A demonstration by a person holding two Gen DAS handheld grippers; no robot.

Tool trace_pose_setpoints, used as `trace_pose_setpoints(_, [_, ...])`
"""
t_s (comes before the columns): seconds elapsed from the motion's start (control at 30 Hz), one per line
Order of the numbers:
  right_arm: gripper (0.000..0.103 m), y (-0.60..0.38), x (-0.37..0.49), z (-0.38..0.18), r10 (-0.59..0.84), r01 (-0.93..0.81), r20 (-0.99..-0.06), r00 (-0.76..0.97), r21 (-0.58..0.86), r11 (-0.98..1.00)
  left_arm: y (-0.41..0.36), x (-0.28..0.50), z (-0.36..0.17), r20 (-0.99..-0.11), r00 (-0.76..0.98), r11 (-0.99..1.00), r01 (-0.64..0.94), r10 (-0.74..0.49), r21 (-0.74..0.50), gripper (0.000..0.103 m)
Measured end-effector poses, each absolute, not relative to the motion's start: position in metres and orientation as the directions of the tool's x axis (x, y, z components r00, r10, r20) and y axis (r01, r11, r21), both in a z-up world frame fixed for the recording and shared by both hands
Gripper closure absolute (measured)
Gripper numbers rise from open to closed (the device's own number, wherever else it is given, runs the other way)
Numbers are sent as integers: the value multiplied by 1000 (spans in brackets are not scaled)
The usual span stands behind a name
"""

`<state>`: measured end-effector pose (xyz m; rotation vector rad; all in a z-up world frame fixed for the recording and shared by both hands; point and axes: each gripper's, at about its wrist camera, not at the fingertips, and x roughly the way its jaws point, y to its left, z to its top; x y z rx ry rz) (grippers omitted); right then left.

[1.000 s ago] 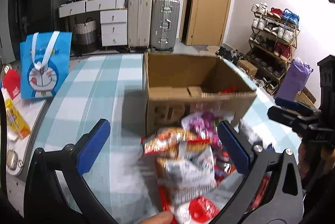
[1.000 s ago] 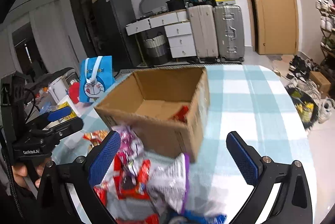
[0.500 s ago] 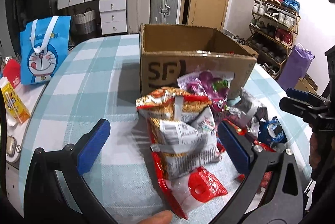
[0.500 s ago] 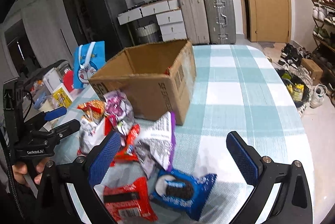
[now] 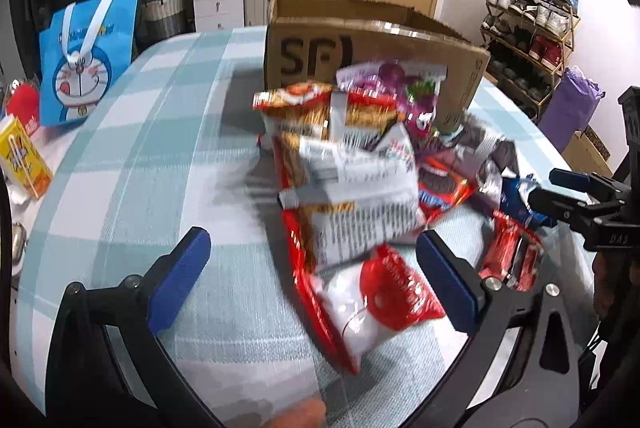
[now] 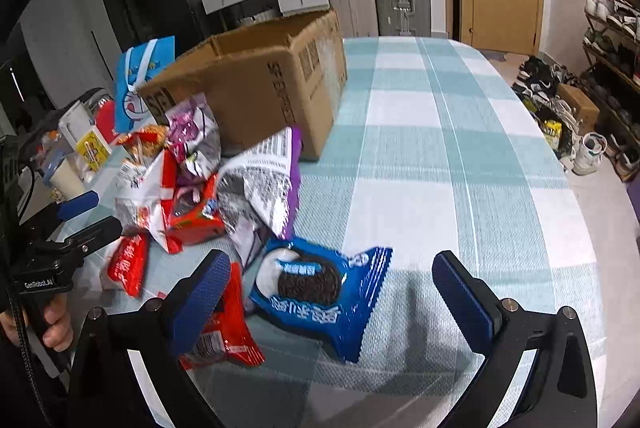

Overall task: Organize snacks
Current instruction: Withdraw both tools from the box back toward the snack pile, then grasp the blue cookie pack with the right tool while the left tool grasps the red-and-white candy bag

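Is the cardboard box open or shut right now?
Open. The cardboard box stands upright on the table with its top open; in the right wrist view its inner walls show. Its contents are out of sight.

- My left gripper [image 5: 312, 276] and my right gripper [image 6: 332, 284] have blue pads on black frames.
- The tablecloth [image 6: 440, 131] has a teal and white check.
- The box [image 6: 276, 67] is brown with black letters.
- The cookie packet [image 6: 320, 292] is blue.
- The tote bag [image 5: 86, 55] is blue with a white handle.
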<state>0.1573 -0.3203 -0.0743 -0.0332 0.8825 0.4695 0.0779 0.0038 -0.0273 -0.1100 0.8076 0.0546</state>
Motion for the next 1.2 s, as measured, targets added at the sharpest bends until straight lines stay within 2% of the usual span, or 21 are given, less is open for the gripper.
trace_pose_setpoints(0.13, [1, -320, 158, -81, 359, -393, -762, 538, 150, 907, 7, 74, -37, -741, 671, 988, -101, -21, -119, 0])
trace_pose_setpoints(0.43, [1, -317, 164, -89, 332, -389, -786, 521, 128, 912, 1, 76, -39, -747, 665, 992, -80, -17, -94, 0])
trace_pose_setpoints(0.77, [0, -338, 161, -90, 285, -372, -800, 528, 84, 925, 6, 78, -42, -752, 657, 987, -81, -50, -137, 0])
trace_pose_setpoints(1.07, [1, -325, 159, -95, 311, -456, -802, 510, 55, 889, 9, 78, -43, -753, 656, 986, -86, -52, -144, 0])
trace_pose_setpoints(1.2, [6, -320, 162, -99, 317, -473, -814, 487, 59, 879, 9, 78, -44, -753, 656, 985, -89, -52, -146, 0])
